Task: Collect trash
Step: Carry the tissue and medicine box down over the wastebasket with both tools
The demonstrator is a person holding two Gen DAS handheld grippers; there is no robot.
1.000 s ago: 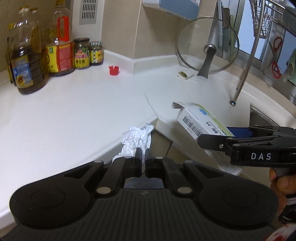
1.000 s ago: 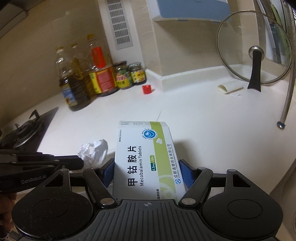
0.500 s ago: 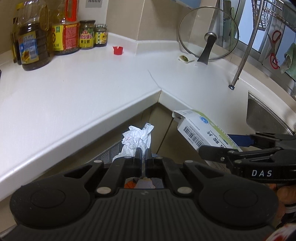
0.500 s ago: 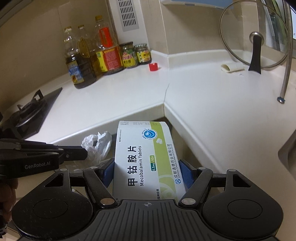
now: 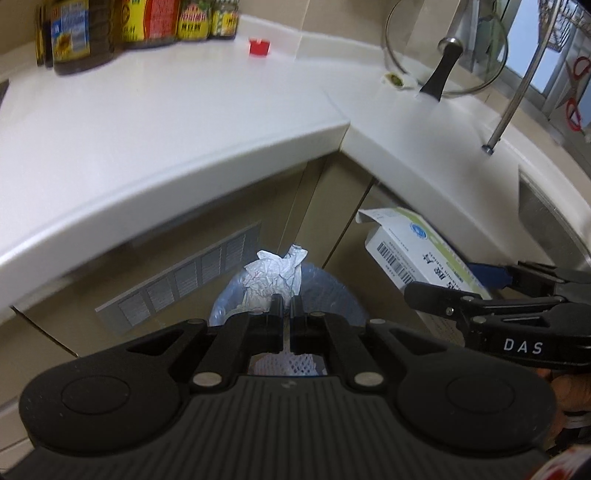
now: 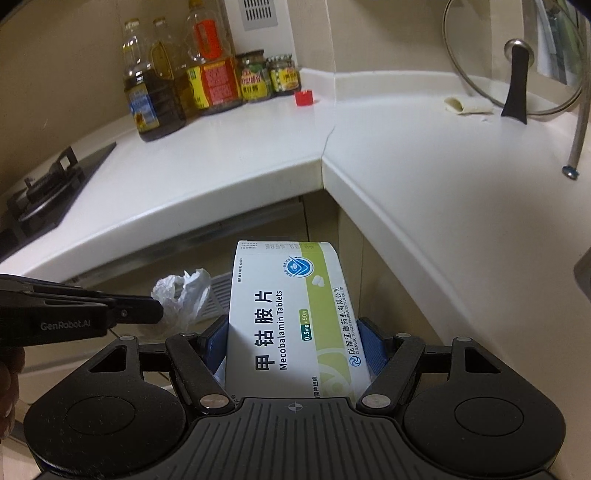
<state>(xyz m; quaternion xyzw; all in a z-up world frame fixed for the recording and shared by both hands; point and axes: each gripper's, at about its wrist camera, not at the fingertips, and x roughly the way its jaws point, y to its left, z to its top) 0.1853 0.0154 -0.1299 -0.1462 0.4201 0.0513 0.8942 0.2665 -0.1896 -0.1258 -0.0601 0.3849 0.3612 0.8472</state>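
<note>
The left gripper (image 5: pixel 283 314) pinches crumpled white paper (image 5: pixel 275 282); the right gripper (image 6: pixel 291 343) clamps a white-and-green tablet box (image 6: pixel 291 314), end flap open.

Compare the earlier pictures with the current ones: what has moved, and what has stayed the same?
Both grippers dropped from counter height to below the countertop edge. The left gripper now carries the crumpled paper over the lined bin. Unchanged: it stays shut on the paper, and the right gripper stays shut on the tablet box.

Bin (image 5: pixel 343 295) mostly hidden behind left gripper (image 5: pixel 286 314). Oil bottles (image 5: pixel 81 33) cut off at upper left. Tablet box (image 6: pixel 291 317) base hidden.
</note>
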